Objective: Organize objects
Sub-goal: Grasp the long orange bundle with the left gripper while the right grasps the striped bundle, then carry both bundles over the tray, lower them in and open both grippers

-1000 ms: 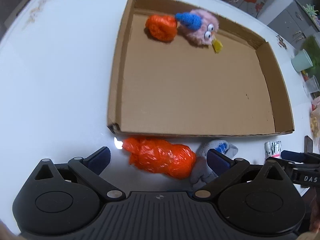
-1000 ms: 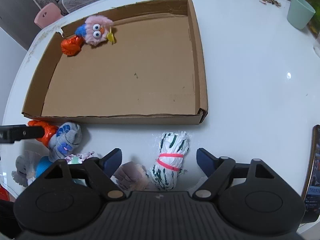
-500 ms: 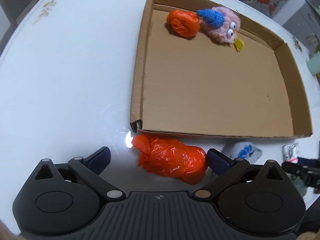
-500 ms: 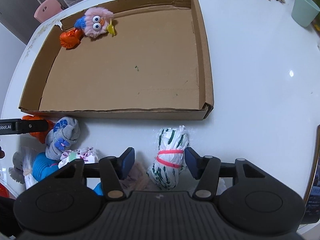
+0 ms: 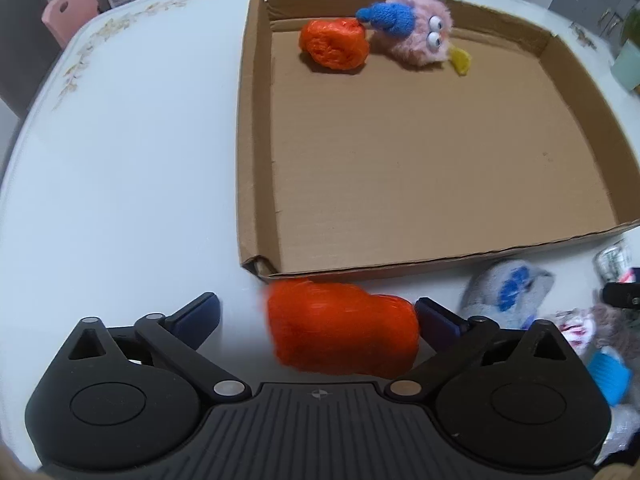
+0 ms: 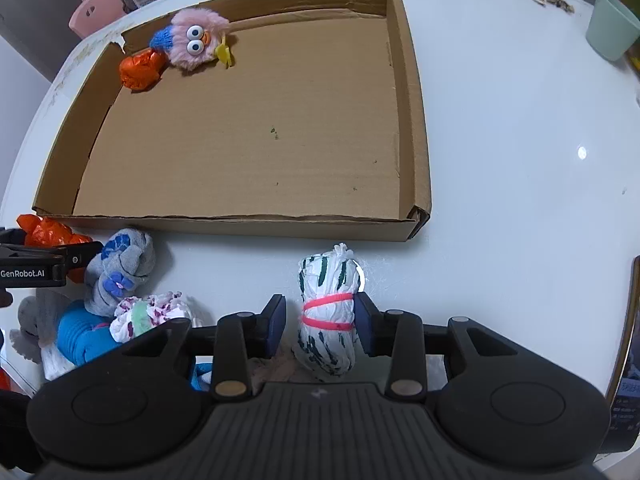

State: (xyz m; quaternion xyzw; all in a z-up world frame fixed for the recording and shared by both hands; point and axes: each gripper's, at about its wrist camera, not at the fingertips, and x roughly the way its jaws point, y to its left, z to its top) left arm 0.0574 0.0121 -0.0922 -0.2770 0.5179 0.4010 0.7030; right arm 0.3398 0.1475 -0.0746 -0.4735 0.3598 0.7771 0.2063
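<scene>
A shallow cardboard box (image 5: 256,128) (image 6: 412,120) lies on the white table. Inside at its far corner are an orange plastic bundle (image 5: 334,43) (image 6: 140,72) and a pink fluffy toy (image 5: 416,34) (image 6: 196,42). My left gripper (image 5: 316,314) is open around another orange plastic bundle (image 5: 344,332) lying in front of the box; its right finger touches the bundle. My right gripper (image 6: 320,322) has closed in on a white-and-green bag roll tied with a pink band (image 6: 328,312), fingers close on both sides of it.
A pile of rolled socks and bags lies near the box's front left: a grey-blue sock (image 6: 120,268) (image 5: 508,286), a blue roll (image 6: 80,336), a flowered bundle (image 6: 148,314). A green cup (image 6: 612,26) stands far right. A dark object (image 6: 628,344) lies at the right table edge.
My right gripper's fingers have narrowed around the white-and-green roll. My left gripper has shifted left and closer to the orange bundle, still open.
</scene>
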